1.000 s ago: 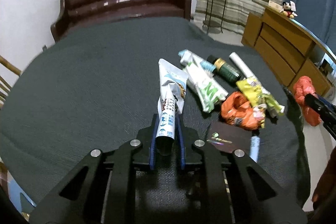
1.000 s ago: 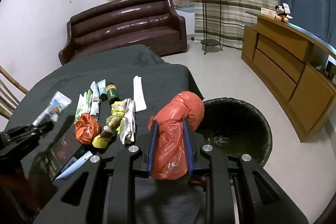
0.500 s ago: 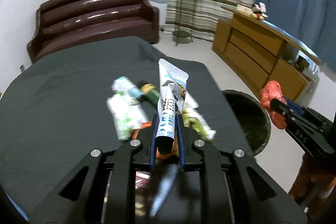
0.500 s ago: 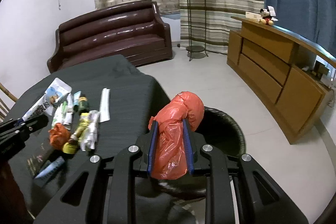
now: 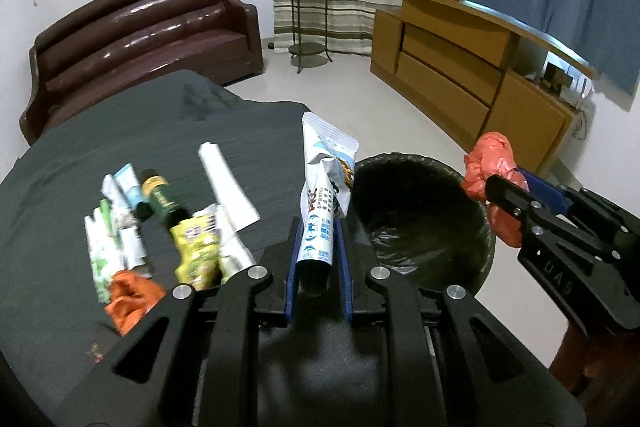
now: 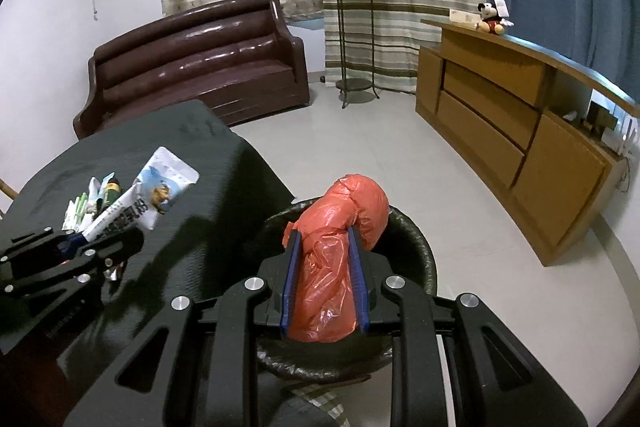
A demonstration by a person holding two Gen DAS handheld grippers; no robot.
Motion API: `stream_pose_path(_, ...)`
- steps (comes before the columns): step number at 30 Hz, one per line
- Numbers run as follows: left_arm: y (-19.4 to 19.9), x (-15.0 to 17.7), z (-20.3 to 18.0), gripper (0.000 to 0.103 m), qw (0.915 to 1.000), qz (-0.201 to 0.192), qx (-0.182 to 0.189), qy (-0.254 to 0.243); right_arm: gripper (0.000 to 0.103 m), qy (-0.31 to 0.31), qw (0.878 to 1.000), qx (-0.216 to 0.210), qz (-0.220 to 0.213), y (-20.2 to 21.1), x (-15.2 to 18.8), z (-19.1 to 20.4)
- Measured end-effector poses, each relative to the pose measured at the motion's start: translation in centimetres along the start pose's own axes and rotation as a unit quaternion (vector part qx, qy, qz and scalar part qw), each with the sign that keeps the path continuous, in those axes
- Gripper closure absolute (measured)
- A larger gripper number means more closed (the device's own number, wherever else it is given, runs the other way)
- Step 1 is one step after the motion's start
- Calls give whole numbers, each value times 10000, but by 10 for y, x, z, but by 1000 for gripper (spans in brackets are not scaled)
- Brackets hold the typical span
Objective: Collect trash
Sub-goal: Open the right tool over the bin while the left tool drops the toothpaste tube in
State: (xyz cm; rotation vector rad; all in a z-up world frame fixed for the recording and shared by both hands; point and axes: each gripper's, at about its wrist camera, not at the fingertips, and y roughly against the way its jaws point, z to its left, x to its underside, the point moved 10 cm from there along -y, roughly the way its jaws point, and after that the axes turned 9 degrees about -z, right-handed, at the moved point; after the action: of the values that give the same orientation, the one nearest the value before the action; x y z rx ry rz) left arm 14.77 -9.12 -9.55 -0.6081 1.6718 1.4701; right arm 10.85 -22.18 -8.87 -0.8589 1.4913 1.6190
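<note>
Left gripper [image 5: 317, 247]: blue-padded jaws closed narrowly on the lower end of a white and blue crumpled plastic snack pouch [image 5: 324, 183], which stands up from the jaws toward 12 o'clock; seen from the right wrist view at 9 o'clock [image 6: 76, 241], with the pouch [image 6: 148, 201] slanting toward 1 o'clock.

Right gripper [image 6: 325, 281]: jaws clamped on a crumpled orange plastic bag [image 6: 340, 239] that bulges out past the fingertips; in the left wrist view it enters from 3 o'clock [image 5: 516, 199] with the bag [image 5: 490, 163] at its tip.

Bin: round waste basket lined with a black plastic bag [image 5: 420, 223], on the floor just beside the edge of the surface; its rim [image 6: 420, 247] lies directly beyond the orange bag in the right wrist view, and just to the right of the pouch in the left wrist view.

Surface: dark grey cloth-covered table [image 5: 140, 131].

Trash left on the surface: at 9 o'clock of the left gripper, a dark green bottle with a yellow label [image 5: 160, 199], a white paper strip [image 5: 226, 187], a yellow printed wrapper [image 5: 196, 247], green and white wrappers [image 5: 108, 243] and a second orange plastic scrap [image 5: 132, 297], lying close together and partly overlapping.

Room: brown leather sofa [image 5: 136, 39] at 11 o'clock, wooden sideboard [image 5: 472, 75] at 2 o'clock.
</note>
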Motion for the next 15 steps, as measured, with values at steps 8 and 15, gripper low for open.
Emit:
stream_pose_path(8, -25, 0, -19, 87, 9998, 154, -12, -143, 79, -116, 9999, 17, 30, -10, 3, -10)
stream_pose_path(15, -36, -1, -23, 80, 9996, 212, -60, -153, 72, -238, 9997, 35, 26, -16, 3, -15)
